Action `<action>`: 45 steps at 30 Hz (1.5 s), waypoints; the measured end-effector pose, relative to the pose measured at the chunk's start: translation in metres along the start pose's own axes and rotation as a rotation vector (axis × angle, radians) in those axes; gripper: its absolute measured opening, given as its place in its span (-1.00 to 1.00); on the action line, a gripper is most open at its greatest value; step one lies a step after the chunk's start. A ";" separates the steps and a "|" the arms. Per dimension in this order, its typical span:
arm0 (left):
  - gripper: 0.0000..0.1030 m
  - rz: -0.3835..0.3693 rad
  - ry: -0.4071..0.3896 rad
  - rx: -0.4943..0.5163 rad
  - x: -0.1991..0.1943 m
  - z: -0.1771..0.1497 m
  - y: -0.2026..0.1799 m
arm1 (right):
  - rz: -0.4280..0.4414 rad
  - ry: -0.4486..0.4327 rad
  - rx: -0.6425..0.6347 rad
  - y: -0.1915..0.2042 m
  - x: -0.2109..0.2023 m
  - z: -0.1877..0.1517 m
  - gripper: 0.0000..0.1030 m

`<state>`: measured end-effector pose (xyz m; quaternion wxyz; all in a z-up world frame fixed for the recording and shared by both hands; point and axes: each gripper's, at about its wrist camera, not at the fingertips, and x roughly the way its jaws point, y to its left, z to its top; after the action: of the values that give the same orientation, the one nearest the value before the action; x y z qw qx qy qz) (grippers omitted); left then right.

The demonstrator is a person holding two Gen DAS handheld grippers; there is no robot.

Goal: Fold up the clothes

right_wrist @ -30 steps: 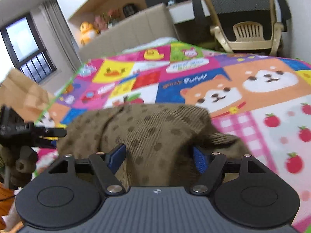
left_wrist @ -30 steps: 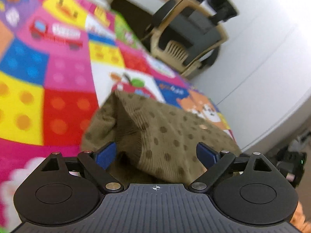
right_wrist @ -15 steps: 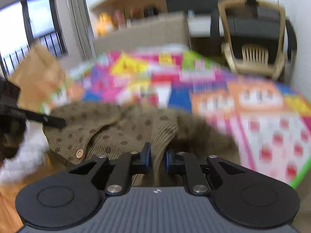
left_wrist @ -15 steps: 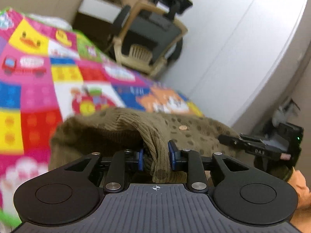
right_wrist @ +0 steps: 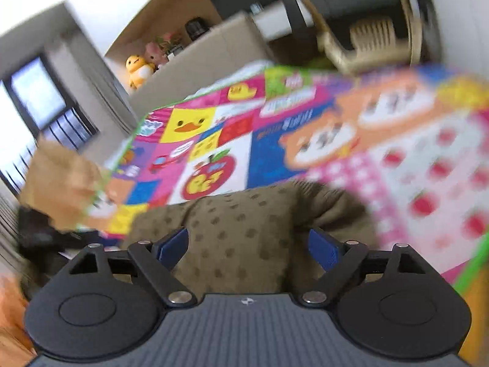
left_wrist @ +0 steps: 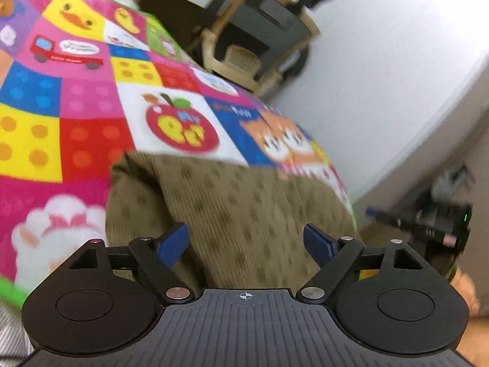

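We see both the left tongs [left_wrist: 246,240] and right tongs [right_wrist: 247,244] spread apart, empty, over the olive dotted garment [left_wrist: 232,214] bunched on the play mat [left_wrist: 76,113]. Risk: loose knit slumps, losing any fold.

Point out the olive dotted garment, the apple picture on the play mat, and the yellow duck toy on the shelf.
Olive dotted garment [left_wrist: 241,202], left wrist view, middle of its top fold.
Apple picture [left_wrist: 180,128], left wrist view, centre of the red apple.
Yellow duck toy [right_wrist: 137,68], right wrist view, its body.
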<state>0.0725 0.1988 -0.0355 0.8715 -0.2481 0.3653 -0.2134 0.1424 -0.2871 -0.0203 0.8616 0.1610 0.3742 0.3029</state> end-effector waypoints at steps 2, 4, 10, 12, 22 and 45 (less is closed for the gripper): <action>0.73 0.007 0.017 -0.066 0.022 0.013 0.011 | 0.026 0.047 0.075 -0.012 0.028 0.009 0.68; 0.73 0.018 0.054 -0.125 0.047 0.022 0.025 | 0.052 0.093 0.150 -0.024 0.057 0.017 0.68; 0.75 0.002 0.084 -0.183 0.090 0.056 0.050 | 0.112 0.127 0.194 -0.032 0.120 0.055 0.70; 0.75 0.012 0.076 -0.181 0.102 0.073 0.053 | 0.116 0.097 0.211 -0.035 0.135 0.070 0.70; 0.77 0.098 -0.041 -0.076 0.139 0.160 0.047 | -0.079 -0.065 0.133 -0.050 0.138 0.116 0.72; 0.89 0.032 0.035 0.026 0.142 0.089 0.014 | -0.064 0.059 -0.285 0.063 0.141 0.027 1.00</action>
<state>0.2323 0.1554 -0.0650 0.8714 -0.2270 0.3816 -0.2087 0.2133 -0.1498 -0.0481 0.8736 0.0159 0.3574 0.3298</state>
